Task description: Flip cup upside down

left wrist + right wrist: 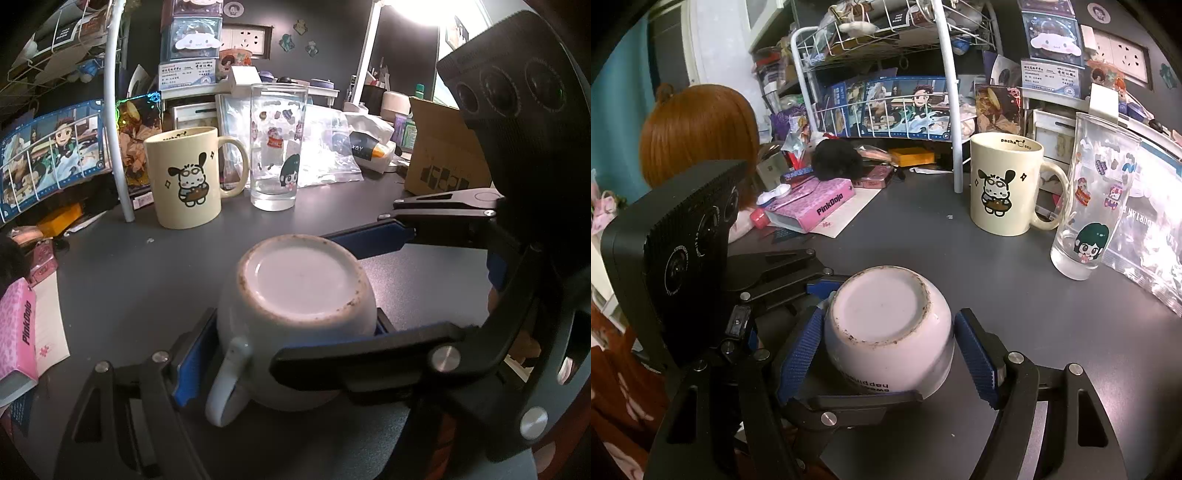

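Observation:
A white ceramic cup (295, 295) stands upside down on the dark table (147, 280), its stained base up and its handle (225, 384) toward the left wrist camera. It also shows in the right wrist view (886, 332). My left gripper (284, 350) has its blue-padded fingers on either side of the cup, close against its wall. My right gripper (886, 354) also straddles the cup; its right pad (975, 354) stands slightly off the wall. Each gripper shows in the other's view.
An upright cream cartoon mug (184, 177) and a clear sticker glass (277, 147) stand behind the cup. A pink box (812, 210), papers and a white wire rack (879, 92) crowd the left. A cardboard box (443, 155) and plastic bags (1145, 236) lie right.

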